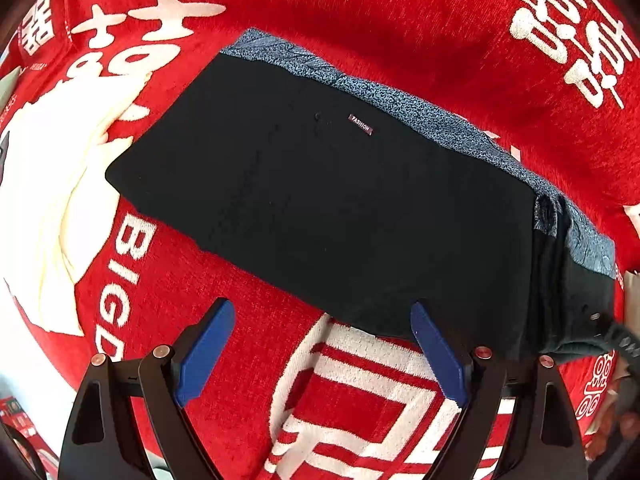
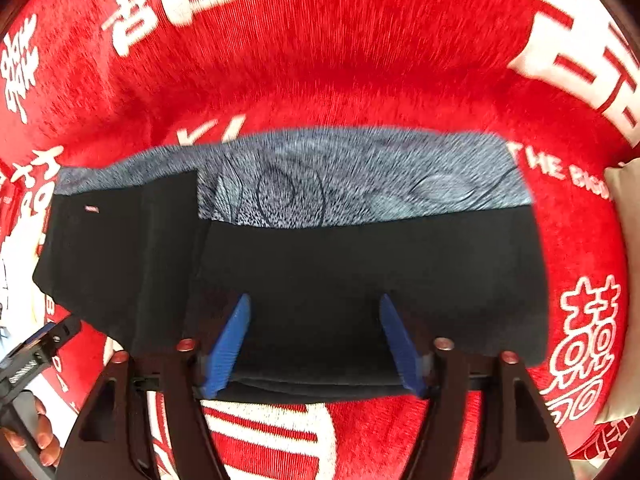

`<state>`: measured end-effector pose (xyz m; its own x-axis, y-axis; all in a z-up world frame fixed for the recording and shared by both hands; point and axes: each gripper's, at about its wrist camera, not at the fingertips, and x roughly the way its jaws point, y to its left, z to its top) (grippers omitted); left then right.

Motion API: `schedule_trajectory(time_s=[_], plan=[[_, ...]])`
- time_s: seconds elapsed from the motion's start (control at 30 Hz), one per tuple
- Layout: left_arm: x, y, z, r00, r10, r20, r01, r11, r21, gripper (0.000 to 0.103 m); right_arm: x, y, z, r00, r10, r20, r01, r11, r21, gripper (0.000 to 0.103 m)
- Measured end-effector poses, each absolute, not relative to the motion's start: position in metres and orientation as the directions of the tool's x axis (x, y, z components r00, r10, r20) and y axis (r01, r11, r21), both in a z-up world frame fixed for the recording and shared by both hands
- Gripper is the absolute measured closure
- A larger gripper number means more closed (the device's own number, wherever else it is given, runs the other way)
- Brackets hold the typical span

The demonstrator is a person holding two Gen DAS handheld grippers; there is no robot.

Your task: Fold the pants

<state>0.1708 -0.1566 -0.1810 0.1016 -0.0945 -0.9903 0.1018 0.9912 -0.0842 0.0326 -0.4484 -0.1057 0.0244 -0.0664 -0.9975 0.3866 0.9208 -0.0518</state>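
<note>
Black pants (image 1: 320, 204) with a blue speckled lining strip (image 1: 400, 104) lie flat and partly folded on a red blanket (image 1: 360, 20). A small "FASHION" label (image 1: 361, 124) shows on top. My left gripper (image 1: 322, 308) is open, its blue fingertips at the pants' near edge, holding nothing. In the right wrist view the pants (image 2: 360, 272) span the frame with the lining (image 2: 360, 176) behind. My right gripper (image 2: 314, 300) is open, its blue fingers (image 2: 228, 344) over the black fabric near its front edge. The view is motion-blurred.
The red blanket (image 2: 320, 60) has white characters and lettering all around the pants. The left gripper's tool (image 2: 36, 352) and a hand (image 2: 44, 440) show at lower left of the right wrist view. A beige cushion (image 2: 624, 280) sits at the right edge.
</note>
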Motion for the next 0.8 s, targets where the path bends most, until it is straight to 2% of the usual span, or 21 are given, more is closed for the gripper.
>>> schedule_trajectory(time_s=[0.2, 0.8], plan=[[0.174, -0.153, -0.183, 0.092, -0.081, -0.992, 0.066, 0.995, -0.075, 0.013, 0.034, -0.447, -0.117, 0.050, -0.070, -0.996, 0.437, 0.898, -0.042, 0.012], [0.181, -0.124, -0.183, 0.098, -0.140, -0.985, 0.005, 0.990, -0.141, 0.013, 0.037, -0.441, -0.120, 0.042, -0.086, -0.995, 0.389, 0.919, -0.063, 0.010]])
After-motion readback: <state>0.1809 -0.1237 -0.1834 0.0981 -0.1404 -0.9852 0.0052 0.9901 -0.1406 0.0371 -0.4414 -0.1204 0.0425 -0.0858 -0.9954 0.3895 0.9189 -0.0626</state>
